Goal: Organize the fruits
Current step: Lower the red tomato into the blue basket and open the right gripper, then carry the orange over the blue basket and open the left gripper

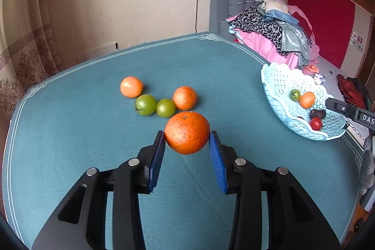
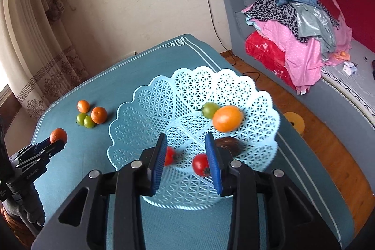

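Observation:
My left gripper (image 1: 187,135) is shut on a large orange (image 1: 187,132) and holds it above the teal table; it also shows in the right wrist view (image 2: 58,134). Beyond it lie an orange tomato (image 1: 131,86), two green tomatoes (image 1: 145,104), (image 1: 165,107) and a small orange (image 1: 185,98). My right gripper (image 2: 186,141) is open and empty above the light blue lattice basket (image 2: 145,109). The basket holds a green tomato (image 2: 209,109), an orange tomato (image 2: 227,118), two red tomatoes (image 2: 200,164), (image 2: 169,155) and a dark brown fruit (image 2: 230,144).
The teal table cloth (image 1: 70,132) has a white border line. A grey sofa with piled clothes (image 2: 293,22) stands to the right. A yellow stool (image 2: 294,122) stands on the wood floor beside the table. Curtains (image 2: 28,39) hang at the left.

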Motion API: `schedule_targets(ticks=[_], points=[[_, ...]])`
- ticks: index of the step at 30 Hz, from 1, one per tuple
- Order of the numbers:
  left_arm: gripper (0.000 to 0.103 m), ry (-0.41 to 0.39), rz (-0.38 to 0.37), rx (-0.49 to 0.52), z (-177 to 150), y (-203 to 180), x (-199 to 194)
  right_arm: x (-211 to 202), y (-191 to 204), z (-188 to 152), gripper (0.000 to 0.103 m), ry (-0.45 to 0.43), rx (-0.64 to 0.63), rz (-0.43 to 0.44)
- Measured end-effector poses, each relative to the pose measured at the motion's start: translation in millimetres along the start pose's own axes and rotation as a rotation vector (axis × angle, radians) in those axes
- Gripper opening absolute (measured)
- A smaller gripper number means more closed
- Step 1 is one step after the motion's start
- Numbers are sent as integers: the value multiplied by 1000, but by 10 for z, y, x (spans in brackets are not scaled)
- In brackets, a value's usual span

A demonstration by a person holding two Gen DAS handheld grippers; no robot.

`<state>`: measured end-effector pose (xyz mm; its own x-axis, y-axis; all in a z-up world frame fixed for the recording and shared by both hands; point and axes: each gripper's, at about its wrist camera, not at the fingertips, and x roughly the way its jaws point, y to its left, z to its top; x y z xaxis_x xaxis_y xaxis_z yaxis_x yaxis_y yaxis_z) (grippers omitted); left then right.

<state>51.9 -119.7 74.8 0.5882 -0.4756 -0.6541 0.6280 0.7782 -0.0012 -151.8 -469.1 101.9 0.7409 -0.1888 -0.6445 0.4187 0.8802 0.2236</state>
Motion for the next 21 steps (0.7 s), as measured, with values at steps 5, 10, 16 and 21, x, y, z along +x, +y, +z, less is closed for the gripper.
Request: schedule_targets(ticks=[5,10,16,21], points=[[40,-12,-15,-1,48,-145,-91,-51,-84,-9,36,-11,11,10],[40,-22,-47,-23,92,-256,-159,-28,-142,-47,41,-18,19,17],[40,-42,-69,4,237,-542,-182,-42,-151,-92,42,-51,-21,17],[40,-40,-89,33,339,-809,-116,-78,-280,-69,42,-69,9,51]])
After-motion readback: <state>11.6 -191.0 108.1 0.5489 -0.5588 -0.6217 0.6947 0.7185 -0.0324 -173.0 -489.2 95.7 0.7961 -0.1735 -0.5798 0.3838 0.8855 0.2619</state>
